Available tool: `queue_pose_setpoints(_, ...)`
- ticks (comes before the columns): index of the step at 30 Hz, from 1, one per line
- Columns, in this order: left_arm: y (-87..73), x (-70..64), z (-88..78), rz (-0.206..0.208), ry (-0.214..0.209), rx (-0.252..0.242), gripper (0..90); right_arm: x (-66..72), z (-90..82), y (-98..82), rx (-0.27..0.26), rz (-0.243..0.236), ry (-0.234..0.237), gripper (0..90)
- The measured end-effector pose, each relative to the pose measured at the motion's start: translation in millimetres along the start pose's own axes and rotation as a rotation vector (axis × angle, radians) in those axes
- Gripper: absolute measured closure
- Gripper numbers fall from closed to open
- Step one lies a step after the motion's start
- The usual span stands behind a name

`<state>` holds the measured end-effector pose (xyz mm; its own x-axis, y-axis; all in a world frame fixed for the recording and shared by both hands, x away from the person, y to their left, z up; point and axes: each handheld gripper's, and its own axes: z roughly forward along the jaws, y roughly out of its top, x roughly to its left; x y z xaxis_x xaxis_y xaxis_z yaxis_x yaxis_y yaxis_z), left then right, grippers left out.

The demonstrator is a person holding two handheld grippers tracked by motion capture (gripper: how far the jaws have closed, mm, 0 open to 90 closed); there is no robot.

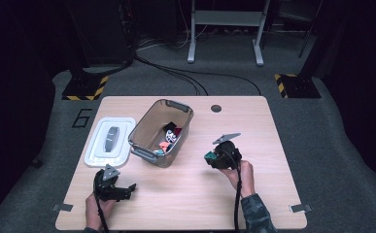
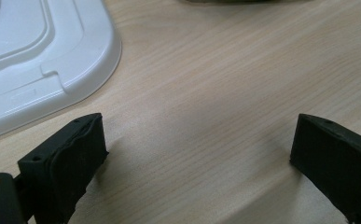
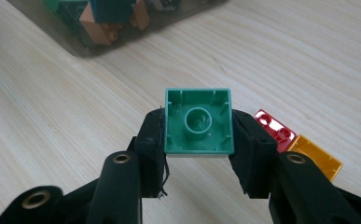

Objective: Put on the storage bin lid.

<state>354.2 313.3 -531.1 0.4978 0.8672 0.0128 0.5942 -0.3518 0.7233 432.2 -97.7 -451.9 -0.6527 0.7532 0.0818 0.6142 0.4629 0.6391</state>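
My right gripper (image 3: 197, 135) is shut on a green square brick (image 3: 197, 122), held with its hollow underside facing the camera, a little above the wooden table (image 1: 185, 194). In the high view the same green brick (image 1: 208, 156) shows at the tip of the right gripper (image 1: 211, 158), right of the clear grey bin (image 1: 149, 127). Below the right jaw lie a red brick (image 3: 274, 128) and an orange brick (image 3: 319, 157) on the table. My left gripper (image 1: 127, 190) rests low near the table's front left, open, nothing between its jaws (image 2: 192, 154).
The bin holds several coloured bricks (image 1: 168, 138), some seen through its wall (image 3: 108, 21). A white lid (image 1: 109, 141) lies flat left of the bin, its corner (image 2: 52, 60) close ahead of the left jaws. A dark round hole (image 1: 216, 108) marks the table's far side.
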Motion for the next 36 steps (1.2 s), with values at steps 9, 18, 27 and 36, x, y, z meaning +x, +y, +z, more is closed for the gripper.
queue_pose_setpoints(9,0.0,0.1,-0.1,0.001,0.000,0.001,3.1,0.7,-7.4,13.4,-0.002,-0.023,0.015,58.7)
queue_pose_setpoints(18,0.0,-0.1,0.0,-0.001,0.000,0.000,3.1,2.2,-17.0,30.0,-0.018,-0.030,0.021,58.6)
queue_pose_setpoints(27,0.0,0.2,-0.1,0.002,0.000,0.002,3.1,5.4,-25.1,48.5,-0.030,-0.056,0.014,58.6)
queue_pose_setpoints(36,0.0,0.2,-0.1,0.001,0.000,0.002,3.1,8.6,-32.2,65.2,-0.035,-0.077,0.006,58.7)
